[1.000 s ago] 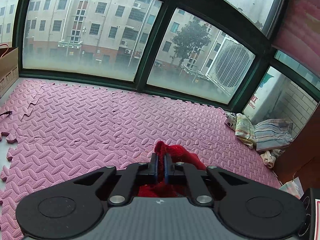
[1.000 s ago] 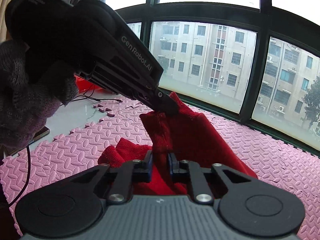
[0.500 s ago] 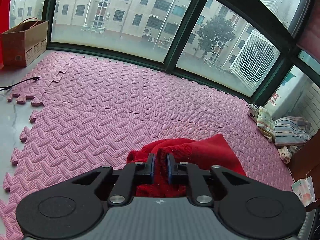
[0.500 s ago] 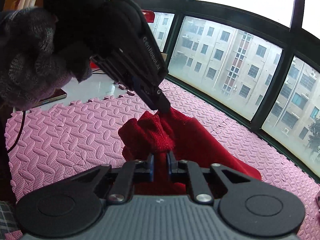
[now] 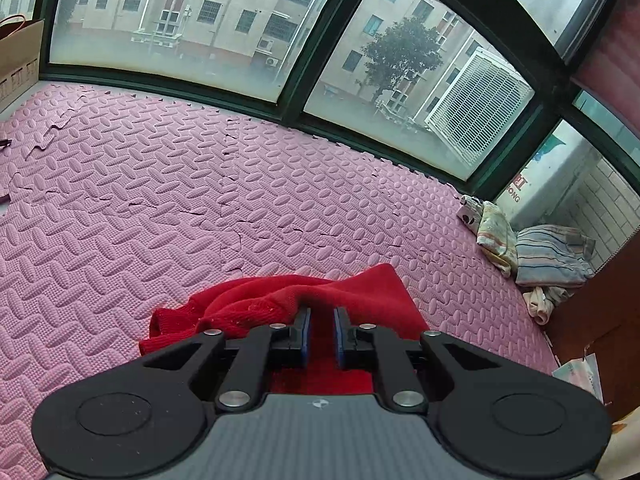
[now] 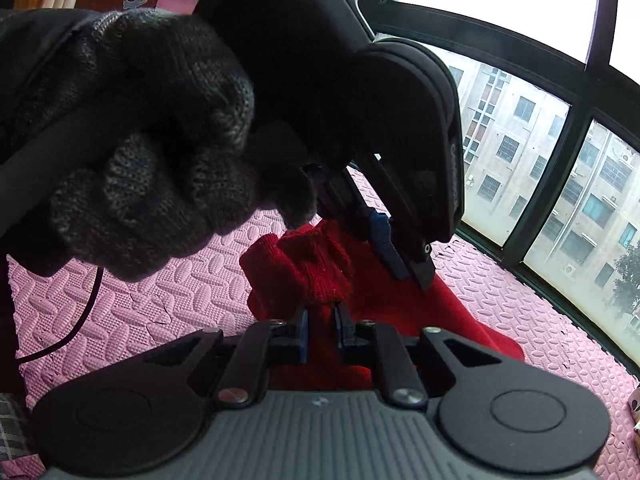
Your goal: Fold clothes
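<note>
A red knitted garment (image 5: 360, 292) lies bunched on the pink foam mat (image 5: 200, 184), just ahead of both grippers. My left gripper (image 5: 321, 312) sits low over it, jaws a narrow gap apart with a fold of red cloth filling that gap. In the right wrist view a dark gloved hand (image 6: 152, 140) holds the left gripper (image 6: 412, 268), whose tips point down onto the garment (image 6: 312, 264). My right gripper (image 6: 320, 314) is shut on a raised bunch of the same cloth, close beside the left one.
A pile of striped and pale clothes (image 5: 548, 256) lies at the mat's far right corner by a brick wall. A brown paper bag (image 5: 18, 52) stands at the far left. Dark window frames (image 5: 320, 60) bound the mat. A black cable (image 6: 80, 320) runs over the mat at the left.
The left gripper has sunk toward the mat and the garment now lies lower and more spread out. In the right wrist view the gloved hand and left gripper have come much closer.
</note>
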Demonstrator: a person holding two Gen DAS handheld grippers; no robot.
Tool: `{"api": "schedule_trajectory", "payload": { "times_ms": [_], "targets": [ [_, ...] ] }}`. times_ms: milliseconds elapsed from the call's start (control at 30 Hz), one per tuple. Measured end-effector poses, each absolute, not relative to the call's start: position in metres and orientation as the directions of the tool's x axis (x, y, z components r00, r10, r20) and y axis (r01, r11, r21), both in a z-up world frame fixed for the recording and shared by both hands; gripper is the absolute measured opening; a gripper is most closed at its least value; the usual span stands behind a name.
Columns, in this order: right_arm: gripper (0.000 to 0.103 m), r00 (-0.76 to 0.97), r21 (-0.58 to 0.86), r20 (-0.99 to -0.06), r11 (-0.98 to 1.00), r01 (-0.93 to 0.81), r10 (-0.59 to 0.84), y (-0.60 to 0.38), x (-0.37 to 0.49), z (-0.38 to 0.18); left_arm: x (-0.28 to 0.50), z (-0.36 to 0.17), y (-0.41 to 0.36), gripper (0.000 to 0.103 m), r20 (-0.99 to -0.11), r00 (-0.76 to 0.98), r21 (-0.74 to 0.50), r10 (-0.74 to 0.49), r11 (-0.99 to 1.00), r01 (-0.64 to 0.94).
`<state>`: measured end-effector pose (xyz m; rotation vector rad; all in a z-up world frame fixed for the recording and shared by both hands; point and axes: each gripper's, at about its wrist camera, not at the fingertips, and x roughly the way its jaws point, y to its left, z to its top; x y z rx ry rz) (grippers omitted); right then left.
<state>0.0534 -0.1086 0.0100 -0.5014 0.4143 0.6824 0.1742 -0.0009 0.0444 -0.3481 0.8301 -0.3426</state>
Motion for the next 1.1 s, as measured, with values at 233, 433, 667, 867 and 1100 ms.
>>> {"api": "schedule_trajectory", "payload": {
  "times_ms": [233, 433, 667, 867, 1100],
  "targets": [
    [0.017, 0.662, -0.235, -0.538, 0.662, -0.712, 0.522, -0.113, 0.058, 0.011, 0.173, 0.033, 0.014, 0.014, -0.660, 0.616, -0.436, -0.430, 0.887, 0.153],
    [0.017, 0.642, -0.076, -0.513, 0.715, -0.695, 0.570, -0.152, 0.073, 0.044, 0.163, 0.026, 0.023, 0.026, -0.642, 0.609, -0.469, -0.465, 0.867, 0.168],
    [0.017, 0.737, -0.019, -0.536, 0.868, -0.497, 0.411, -0.199, 0.136, 0.053, 0.146, 0.044, 0.007, 0.048, -0.609, 0.616, -0.441, -0.499, 0.859, 0.259],
    [0.018, 0.738, -0.044, -0.581, 0.893, -0.449, 0.343, -0.195, 0.158, 0.026, 0.143, 0.050, 0.018, 0.051, -0.599, 0.638, -0.441, -0.484, 0.864, 0.241],
    [0.018, 0.705, -0.001, -0.563, 0.853, -0.523, 0.431, -0.150, 0.145, 0.018, 0.149, 0.050, 0.046, 0.051, -0.597, 0.679, -0.442, -0.427, 0.882, 0.166]
  ]
}}
